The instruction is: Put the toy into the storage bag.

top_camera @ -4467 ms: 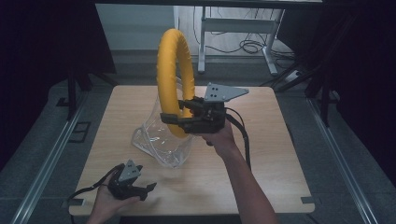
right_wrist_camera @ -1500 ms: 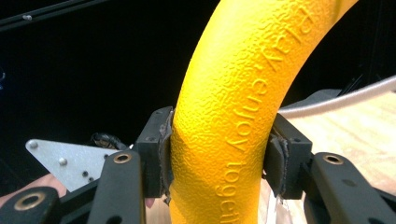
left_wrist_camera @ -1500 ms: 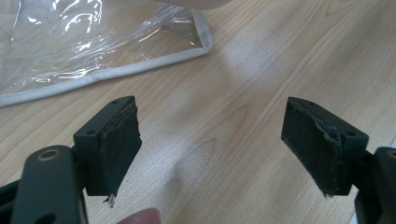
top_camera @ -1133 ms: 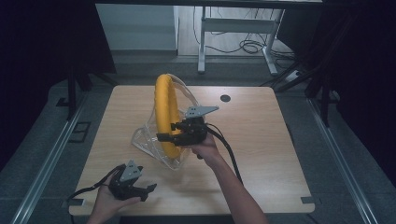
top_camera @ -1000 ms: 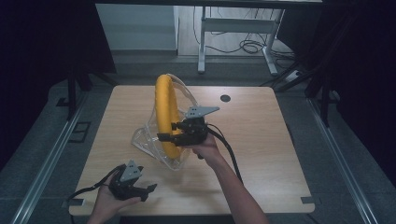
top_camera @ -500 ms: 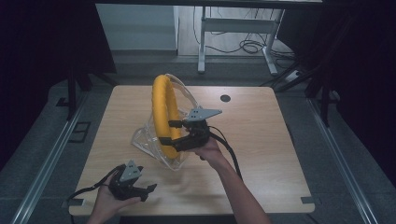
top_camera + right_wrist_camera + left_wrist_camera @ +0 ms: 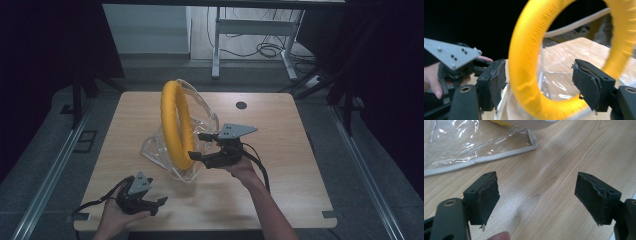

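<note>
Left gripper [image 7: 161, 202] sits low at lower left of the high view, on the light wooden bench [image 7: 300, 165] near its front edge, held in the person's left hand [image 7: 112, 217]; jaws wide open with nothing between them, bare wood in the gap in the left gripper view; corner of the clear plastic bag with grey piping [image 7: 474, 147] lies at upper left of that view, well apart from the jaws; bag [image 7: 160, 152] itself is crumpled at centre of the bench in the high view; thick yellow fabric-covered ring [image 7: 176, 125] stands upright on edge in the bag's mouth, its top rising above the plastic; right gripper [image 7: 196, 146] just right of centre, held in the right hand [image 7: 242, 167], jaws open on either side of the ring's lower right rim; in the right gripper view the ring [image 7: 529, 75] passes between the jaws, close against the left one, clear gap to the right one; small dark round spot [image 7: 241, 105] at upper right of the bench.
</note>
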Action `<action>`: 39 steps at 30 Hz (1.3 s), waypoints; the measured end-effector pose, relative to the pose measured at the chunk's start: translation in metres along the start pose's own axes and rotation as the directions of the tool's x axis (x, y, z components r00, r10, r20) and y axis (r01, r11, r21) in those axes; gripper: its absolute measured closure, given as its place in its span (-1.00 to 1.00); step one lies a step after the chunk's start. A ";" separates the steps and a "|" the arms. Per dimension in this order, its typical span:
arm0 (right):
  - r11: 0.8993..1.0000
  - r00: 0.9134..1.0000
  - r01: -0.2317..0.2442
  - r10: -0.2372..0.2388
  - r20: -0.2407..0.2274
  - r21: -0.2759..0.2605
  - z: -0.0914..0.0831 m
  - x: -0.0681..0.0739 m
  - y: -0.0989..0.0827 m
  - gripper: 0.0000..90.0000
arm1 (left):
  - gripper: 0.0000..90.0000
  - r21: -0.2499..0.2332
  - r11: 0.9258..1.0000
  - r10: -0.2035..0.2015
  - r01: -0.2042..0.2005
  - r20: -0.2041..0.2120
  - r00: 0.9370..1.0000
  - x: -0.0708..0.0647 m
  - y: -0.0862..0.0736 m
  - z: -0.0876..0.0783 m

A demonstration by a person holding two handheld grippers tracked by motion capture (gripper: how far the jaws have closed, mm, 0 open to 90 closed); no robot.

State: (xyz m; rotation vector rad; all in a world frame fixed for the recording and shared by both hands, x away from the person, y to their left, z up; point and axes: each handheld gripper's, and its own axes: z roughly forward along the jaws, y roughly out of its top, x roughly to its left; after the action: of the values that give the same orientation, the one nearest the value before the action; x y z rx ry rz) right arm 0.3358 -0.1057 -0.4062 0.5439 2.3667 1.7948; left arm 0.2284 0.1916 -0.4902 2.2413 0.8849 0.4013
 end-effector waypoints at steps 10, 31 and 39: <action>0.999 0.992 0.007 -0.011 0.124 0.031 -0.039 -0.004 -0.029 -0.21 | -0.57 -0.001 1.000 -0.007 0.007 -0.001 1.000 0.000 0.000 -0.001; 0.989 0.976 -0.073 0.045 0.214 0.125 -0.066 -0.008 -0.097 -0.18 | -0.57 -0.002 1.000 -0.005 0.005 -0.001 1.000 0.001 0.001 0.000; 0.989 0.974 -0.054 0.021 0.227 0.139 -0.060 -0.001 -0.102 -0.20 | -0.57 -0.002 1.000 -0.003 0.003 -0.003 1.000 0.001 0.000 0.000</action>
State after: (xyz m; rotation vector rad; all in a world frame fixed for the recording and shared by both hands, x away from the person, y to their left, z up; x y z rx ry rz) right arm 0.2966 -0.1840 -0.4862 0.7713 2.3534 1.4923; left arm 0.2293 0.1924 -0.4895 2.2377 0.8887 0.4037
